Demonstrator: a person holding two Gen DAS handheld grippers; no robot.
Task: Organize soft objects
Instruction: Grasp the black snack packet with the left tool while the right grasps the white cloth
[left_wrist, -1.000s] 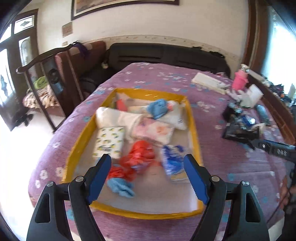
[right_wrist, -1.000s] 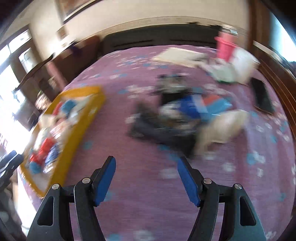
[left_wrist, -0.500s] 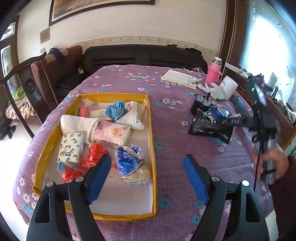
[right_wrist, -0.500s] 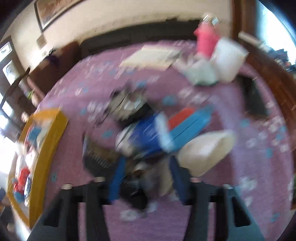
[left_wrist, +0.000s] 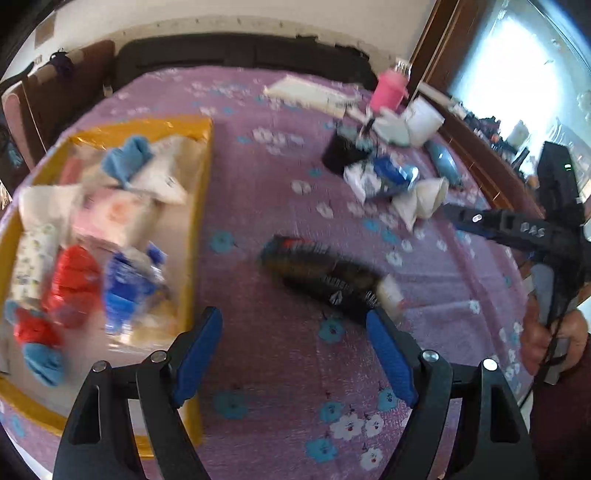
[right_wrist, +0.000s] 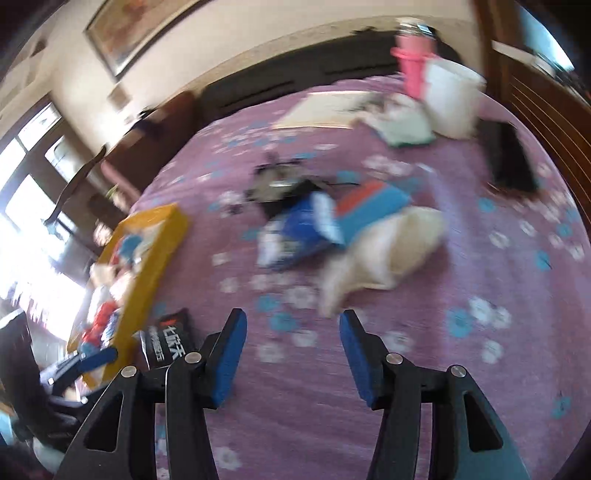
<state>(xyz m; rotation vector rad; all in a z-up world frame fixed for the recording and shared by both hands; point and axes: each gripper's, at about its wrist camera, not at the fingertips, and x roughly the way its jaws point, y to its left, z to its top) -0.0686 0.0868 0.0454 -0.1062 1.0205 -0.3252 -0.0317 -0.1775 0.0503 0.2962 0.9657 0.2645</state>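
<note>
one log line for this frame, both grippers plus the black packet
left gripper: open, empty, facing black packet | right gripper: open, empty | black packet: on purple cloth, outside yellow tray

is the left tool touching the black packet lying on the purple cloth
Cannot tell. In the left wrist view the left tool is open, and its right fingertip overlaps the black packet edge; blur hides any gap.

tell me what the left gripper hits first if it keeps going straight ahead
Most likely the black packet lying on the purple tablecloth, just ahead of the open left gripper; blur leaves the depth uncertain.
</note>
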